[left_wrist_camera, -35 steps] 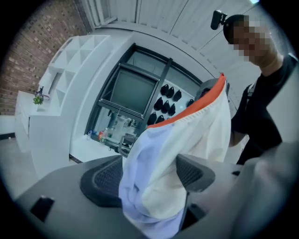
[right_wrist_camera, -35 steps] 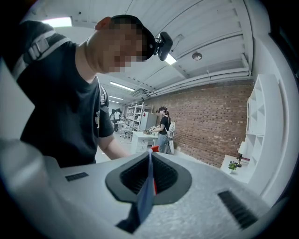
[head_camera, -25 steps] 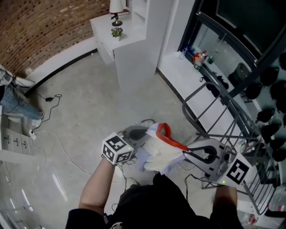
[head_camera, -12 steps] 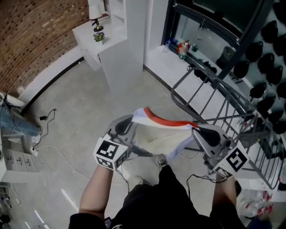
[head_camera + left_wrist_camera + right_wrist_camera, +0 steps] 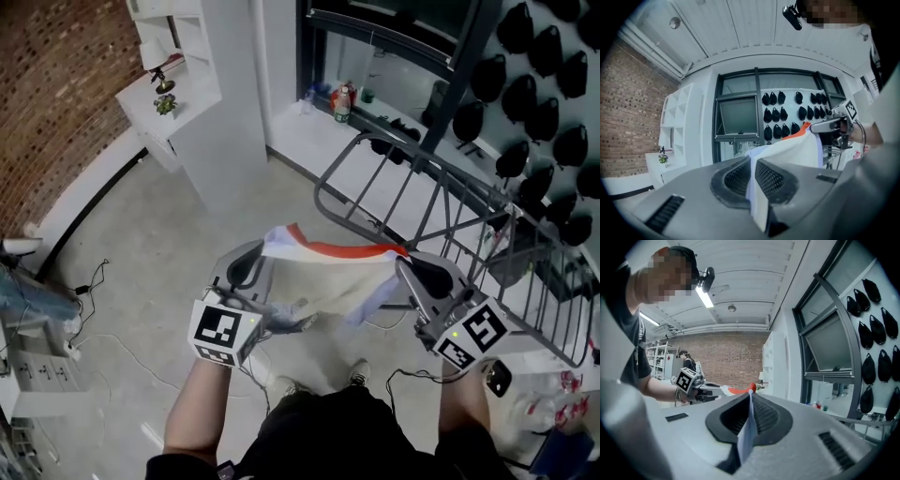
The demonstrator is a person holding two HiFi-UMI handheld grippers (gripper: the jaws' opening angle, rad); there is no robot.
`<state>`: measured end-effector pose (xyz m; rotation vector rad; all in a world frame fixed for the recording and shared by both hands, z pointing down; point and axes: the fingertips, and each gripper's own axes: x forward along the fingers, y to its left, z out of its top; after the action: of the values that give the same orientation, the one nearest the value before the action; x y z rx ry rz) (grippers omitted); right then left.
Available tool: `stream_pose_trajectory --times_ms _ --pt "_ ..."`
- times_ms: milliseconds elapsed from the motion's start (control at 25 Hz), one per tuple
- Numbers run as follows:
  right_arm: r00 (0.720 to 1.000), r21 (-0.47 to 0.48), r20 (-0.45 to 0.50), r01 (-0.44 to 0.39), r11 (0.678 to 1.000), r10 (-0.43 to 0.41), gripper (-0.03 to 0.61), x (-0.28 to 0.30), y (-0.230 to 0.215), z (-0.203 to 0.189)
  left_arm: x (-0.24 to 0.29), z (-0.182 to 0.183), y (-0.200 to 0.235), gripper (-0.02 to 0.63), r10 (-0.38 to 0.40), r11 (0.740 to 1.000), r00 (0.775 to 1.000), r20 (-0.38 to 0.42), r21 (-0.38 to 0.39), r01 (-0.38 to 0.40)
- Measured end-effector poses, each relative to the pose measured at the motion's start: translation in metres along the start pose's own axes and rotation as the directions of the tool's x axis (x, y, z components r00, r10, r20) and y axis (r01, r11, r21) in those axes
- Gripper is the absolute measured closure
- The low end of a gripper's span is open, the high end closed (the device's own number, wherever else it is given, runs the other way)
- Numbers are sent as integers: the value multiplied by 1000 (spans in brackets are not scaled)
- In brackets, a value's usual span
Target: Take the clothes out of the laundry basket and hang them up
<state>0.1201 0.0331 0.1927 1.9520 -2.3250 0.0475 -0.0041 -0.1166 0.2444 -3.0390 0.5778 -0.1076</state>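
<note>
Left tool (image 5: pixel 253 265) and right tool (image 5: pixel 417 274) each clamped on edge of white garment (image 5: pixel 323 281), orange-trimmed, spread taut just before drying rack (image 5: pixel 375 178). Step: presenting for hanging. Next, likely: lift over rack rail, drape evenly, release.

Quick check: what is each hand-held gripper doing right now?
Left hand-held gripper: shut on the white garment.
Right hand-held gripper: shut on the same white garment.
</note>
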Motion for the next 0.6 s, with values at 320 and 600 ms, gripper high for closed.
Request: stream_pose_trajectory --times_ms 320,600 --pt "995 32 50 89 995 -91 563 -68 -73 5 63 23 -78 595 -27 1000 1000 -8 3 27" --pt "979 45 81 181 982 -184 563 -123 -131 10 113 45 -140 595 -53 998 999 1 18 53"
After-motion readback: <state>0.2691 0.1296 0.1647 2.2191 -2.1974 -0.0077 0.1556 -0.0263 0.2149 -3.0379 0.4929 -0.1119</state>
